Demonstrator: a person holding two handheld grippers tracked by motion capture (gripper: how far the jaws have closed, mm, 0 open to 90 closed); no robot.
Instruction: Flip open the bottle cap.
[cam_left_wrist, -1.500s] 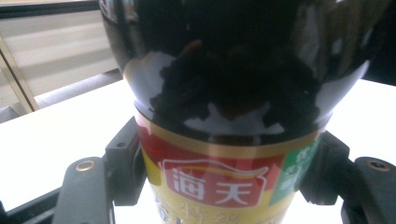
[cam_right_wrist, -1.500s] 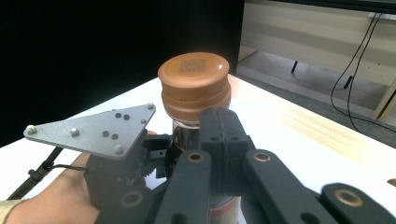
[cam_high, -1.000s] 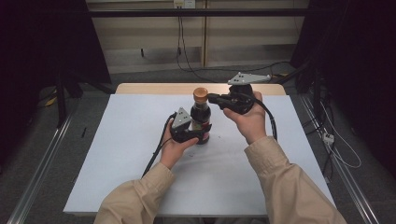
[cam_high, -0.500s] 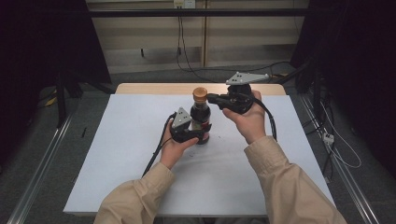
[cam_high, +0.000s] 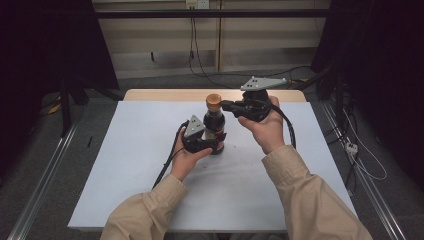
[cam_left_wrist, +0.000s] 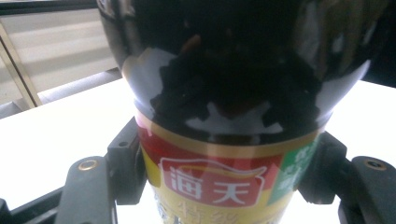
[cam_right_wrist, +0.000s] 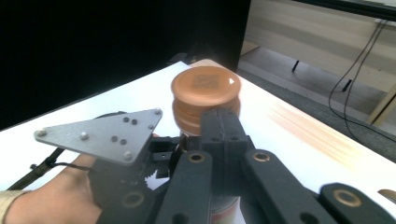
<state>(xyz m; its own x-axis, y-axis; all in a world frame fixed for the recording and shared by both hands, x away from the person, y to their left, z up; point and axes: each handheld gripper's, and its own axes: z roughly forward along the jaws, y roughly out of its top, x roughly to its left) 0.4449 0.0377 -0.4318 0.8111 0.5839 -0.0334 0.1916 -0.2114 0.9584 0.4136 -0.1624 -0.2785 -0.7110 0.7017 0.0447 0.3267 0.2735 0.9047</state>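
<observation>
near the middle of the high view, on the white worktop (cam_high: 125, 165), a dark bottle (cam_high: 215, 125) stands upright with a brown cap (cam_high: 213, 101) on top. the left claw (cam_high: 212, 145) comes at it from the lower left of the frame and pinches the bottle's lower body. in the left claw view its two black jaws sit on either side of the bottle (cam_left_wrist: 224, 140), pressed against the red and yellow label (cam_left_wrist: 210, 182), with the glossy dark shoulder bulging above them.

the right claw (cam_high: 225, 105) reaches in level from the right of the high view, its tips right at the neck just under the cap. in the right claw view its jaws (cam_right_wrist: 219, 126) lie pressed together, side by side with no gap, and their tips meet the lower edge of the cap (cam_right_wrist: 205, 95); they hold nothing between them. below the cap, toward the lower left of that view, shows the left claw's grey plate (cam_right_wrist: 102, 133) and the hand (cam_right_wrist: 51, 200) that carries it.

both sleeves (cam_high: 310, 200) enter from the bottom of the high view.
</observation>
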